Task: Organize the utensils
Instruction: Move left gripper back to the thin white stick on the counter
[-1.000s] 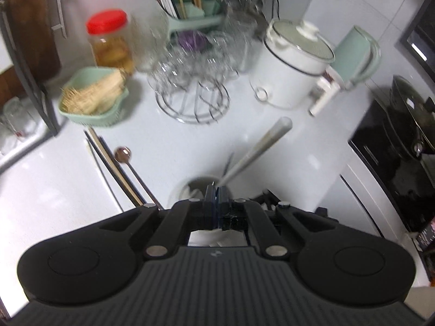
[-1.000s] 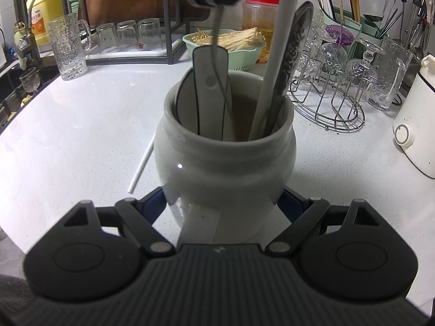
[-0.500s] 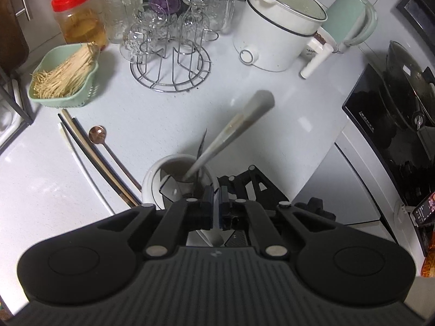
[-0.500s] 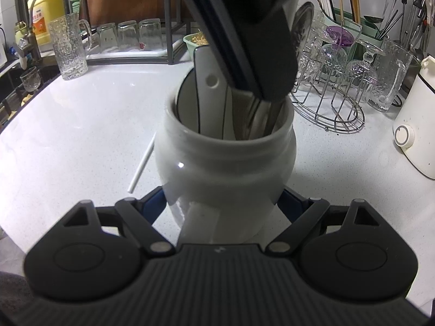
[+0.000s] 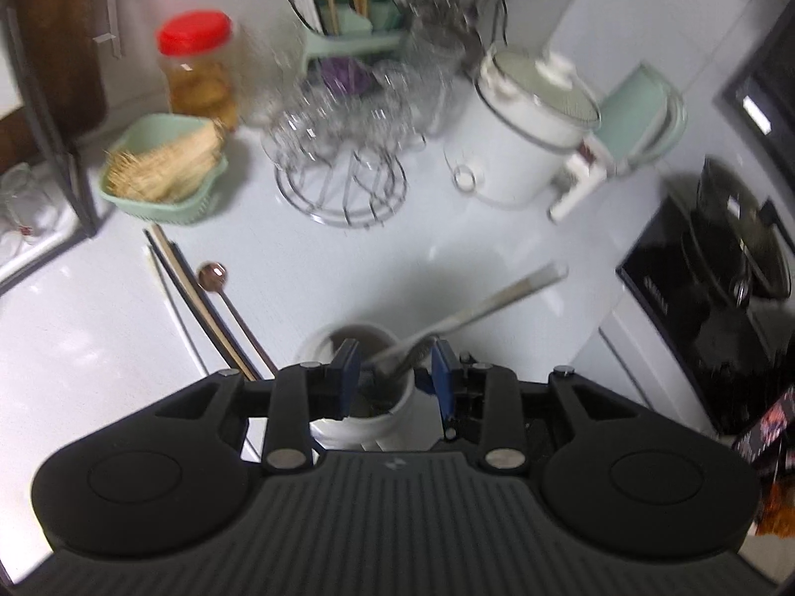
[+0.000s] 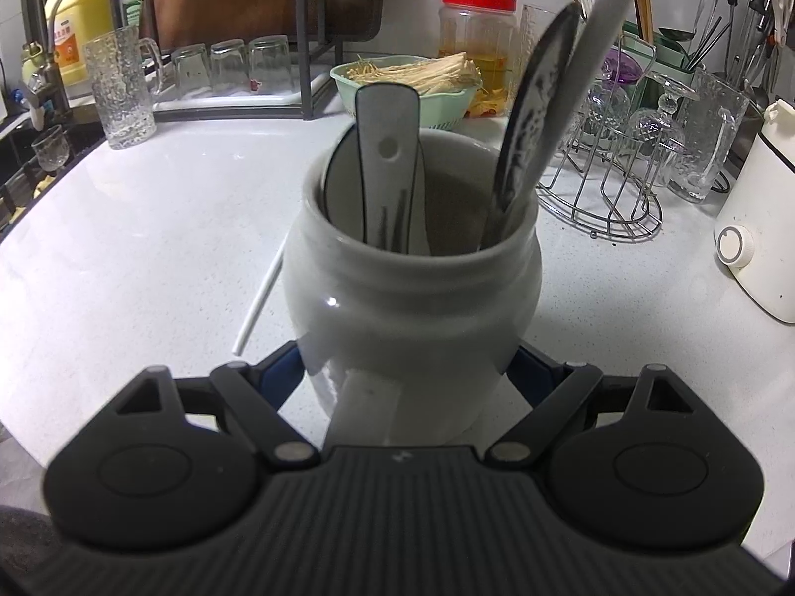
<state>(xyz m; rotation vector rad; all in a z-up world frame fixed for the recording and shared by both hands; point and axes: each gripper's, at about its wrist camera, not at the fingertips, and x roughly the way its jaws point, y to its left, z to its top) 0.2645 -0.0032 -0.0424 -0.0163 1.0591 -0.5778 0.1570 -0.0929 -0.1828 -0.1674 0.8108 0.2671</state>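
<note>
The right gripper [image 6: 405, 372] was clenched on the white ceramic jar [image 6: 412, 293], a blue pad pressed to each flank low on its belly, pinning it to the white counter [image 6: 149, 228]. Above the jar's mouth the left gripper [image 5: 395, 365] had just been opening its jaws; they stood released, with nothing pressed between the pads, though the jar's rim and the utensil stems showed in the gap below them.

Inside the jar stood a flat white spoon handle [image 6: 390, 159] at the far left wall, with a thin dark utensil in front of it, plus a patterned dark handle [image 6: 539, 104] and a long pale handle [image 6: 603, 15] leaning far right.

The step in hand looked like a release after a drop into the jar. To do it well, the left jaws should lift straight up and clear of the leaning handles before swinging away, since a brush against the long pale one could lever the jar. The right grasp should hold firm meanwhile.

Left of the jar, 1 copper spoon [image 5: 213, 275] and the chopsticks [image 5: 198, 303] lay on the counter, likely next; a white stick [image 6: 258, 298] lay nearby too.
</note>
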